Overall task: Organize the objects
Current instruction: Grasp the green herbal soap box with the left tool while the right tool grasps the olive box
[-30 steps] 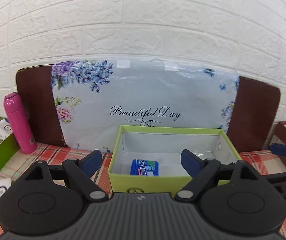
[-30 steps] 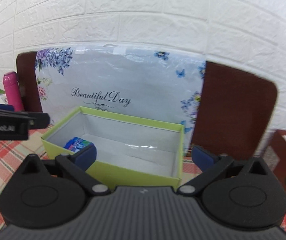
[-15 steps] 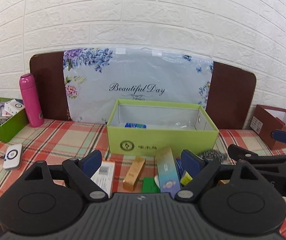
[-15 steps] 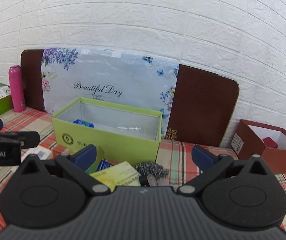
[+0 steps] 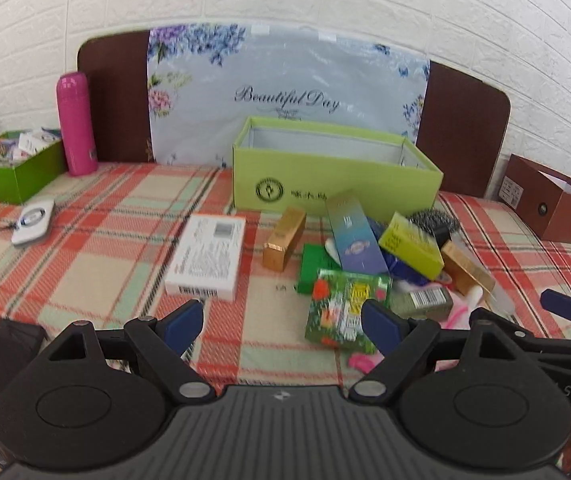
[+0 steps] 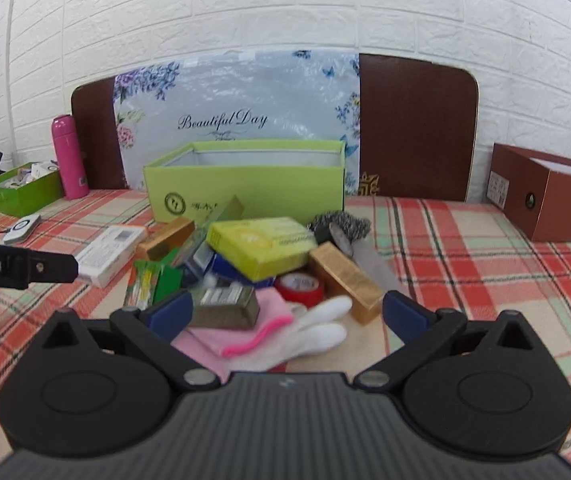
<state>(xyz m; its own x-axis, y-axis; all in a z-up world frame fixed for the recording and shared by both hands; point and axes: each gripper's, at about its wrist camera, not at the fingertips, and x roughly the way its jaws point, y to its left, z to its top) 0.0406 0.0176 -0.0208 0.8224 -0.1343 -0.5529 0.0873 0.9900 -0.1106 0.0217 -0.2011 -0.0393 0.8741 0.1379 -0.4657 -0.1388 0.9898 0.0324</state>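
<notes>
The lime-green box (image 5: 333, 184) stands open-topped on the plaid tabletop (image 5: 97, 248), and everything else is placed from it. Its front wall carries a round dark emblem with a few small characters beside it, too blurred to read. Directly behind it leans a pale floral panel (image 5: 285, 80) with the script "Beautiful Day", backed by a brown board (image 5: 461, 128) against the white brick wall.

Just in front of the box lies the clutter pile (image 6: 253, 264): a white carton (image 5: 207, 258) with a barcode and fine print too small to read, a gold box (image 5: 284, 238), a tall blue-and-gold carton (image 5: 352, 238), a yellow-green box (image 6: 263, 246), a green snack packet (image 5: 345, 308), a steel scourer (image 6: 339, 224) touching the box's near right corner, a second gold box (image 6: 345, 280), a red roll of tape (image 6: 299, 286), a greyish barcoded pack (image 6: 223, 306), a pink cloth (image 6: 209, 340) and a white glove (image 6: 309, 336). Several of these overlap, so none in the middle is free of its neighbours.

Well to the left of the box stand a pink flask (image 5: 75, 124), a darker green tray (image 5: 9, 172) of small packets and a white device (image 5: 33, 220) on a cord. Well to its right sits a brown box (image 6: 545, 204) with a small white label.

The left tool (image 5: 281, 328) hangs spread wide over the near edge of the pile, pinching nothing; part of "…obot.AI" shows on its side in the right wrist view. The right tool (image 6: 285, 316) is likewise spread, empty, above the cloth and glove.
</notes>
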